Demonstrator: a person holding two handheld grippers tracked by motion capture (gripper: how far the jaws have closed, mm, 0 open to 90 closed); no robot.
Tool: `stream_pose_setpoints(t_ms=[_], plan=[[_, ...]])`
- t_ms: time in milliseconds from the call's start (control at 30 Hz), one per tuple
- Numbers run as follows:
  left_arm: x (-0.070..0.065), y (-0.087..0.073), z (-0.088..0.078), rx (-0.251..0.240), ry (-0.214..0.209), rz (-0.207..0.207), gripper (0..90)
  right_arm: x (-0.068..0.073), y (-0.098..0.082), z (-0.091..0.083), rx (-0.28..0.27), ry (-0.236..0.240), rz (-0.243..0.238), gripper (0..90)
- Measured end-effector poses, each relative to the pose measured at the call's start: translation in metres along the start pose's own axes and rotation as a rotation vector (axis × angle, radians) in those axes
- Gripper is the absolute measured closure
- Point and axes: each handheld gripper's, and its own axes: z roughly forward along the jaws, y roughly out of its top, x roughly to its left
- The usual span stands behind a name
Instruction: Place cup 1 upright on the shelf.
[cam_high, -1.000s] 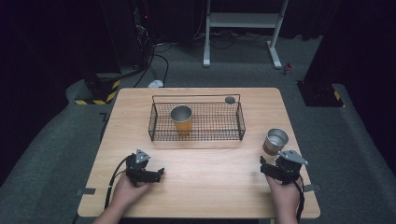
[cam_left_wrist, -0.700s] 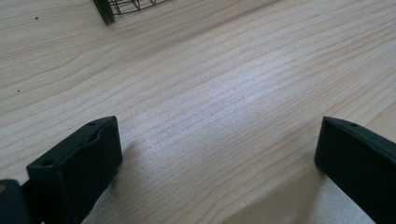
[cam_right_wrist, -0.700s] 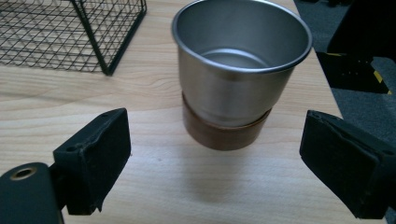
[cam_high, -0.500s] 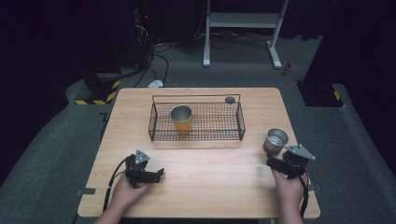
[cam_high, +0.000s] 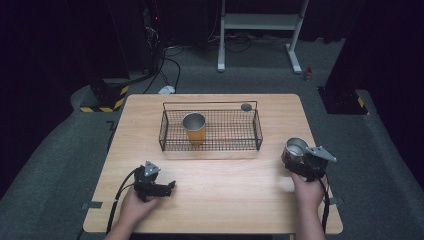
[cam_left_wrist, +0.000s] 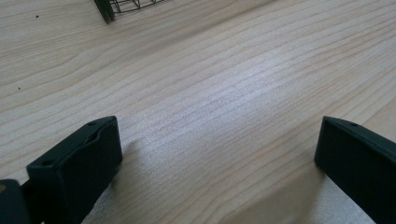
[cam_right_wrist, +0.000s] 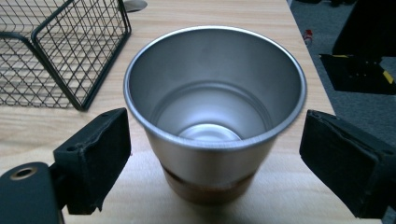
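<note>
High view: the right gripper (cam_high: 300, 161) sits at the steel cup (cam_high: 294, 149), right of frame, beside the wire basket (cam_high: 257, 134), likely lining up a grasp; the left gripper (cam_high: 159, 187) idles lower left.
Left gripper view: jaws spread, nothing held; basket cut off at top.
Right gripper view: jaws released, flanking the cup (cam_right_wrist: 215, 112) without touching; its base is partly hidden.
</note>
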Motion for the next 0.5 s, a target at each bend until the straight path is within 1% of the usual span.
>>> stream_pose_setpoints(t_ms=[167,233,300,367,500], plan=[[-0.001,-0.001,0.000,-0.001,0.002,-0.004,0.9,0.000,0.003,0.010,0.003,0.006,0.001,8.9],[-0.001,-0.001,-0.001,-0.002,0.004,0.000,0.9,0.000,0.004,0.012,-0.004,0.014,0.003,8.9],[-0.001,-0.001,-0.001,-0.002,0.003,0.002,0.9,0.001,0.005,0.014,-0.003,0.008,-0.006,9.0],[-0.001,-0.001,-0.001,-0.002,0.002,0.002,0.9,0.001,0.006,0.016,-0.004,0.014,0.004,9.7],[-0.001,-0.001,-0.001,-0.001,0.002,0.002,0.9,0.001,0.007,0.018,-0.006,0.010,0.000,12.1]])
